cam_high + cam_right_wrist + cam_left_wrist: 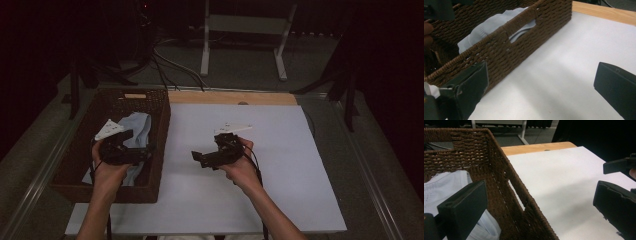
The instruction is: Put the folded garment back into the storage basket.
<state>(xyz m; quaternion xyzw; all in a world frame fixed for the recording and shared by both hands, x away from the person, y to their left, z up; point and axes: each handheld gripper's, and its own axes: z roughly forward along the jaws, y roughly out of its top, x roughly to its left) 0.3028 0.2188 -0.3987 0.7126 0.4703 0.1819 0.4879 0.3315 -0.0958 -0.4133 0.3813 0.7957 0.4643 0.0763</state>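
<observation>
Presently, the left tool [131, 147] hangs over the inside of the woven basket [161, 131], jaws spread wide and gripping nothing; one jaw stands above the pale blue cloth [136, 127], the other beyond the basket's near wall, over the white counter [280, 165]. The cloth lies crumpled in the basket, directly below and just ahead of the left tool, part of it heaped against the wall with the handle slot, as the right gripper view [489, 25] shows. The right tool [207, 157] is held above the counter just beside the basket's outer wall, its jaws likewise spread and empty, pointing toward that wall. Judged risk: because the left tool straddles the basket wall, a straight descent would likely bring a jaw onto the rim [506, 170] instead of the cloth, tipping or shifting the basket. A shallow pinch could take a single fold only, letting the cloth slip free. Beyond the basket, the counter's wooden edge [232, 97] lies well apart.
</observation>
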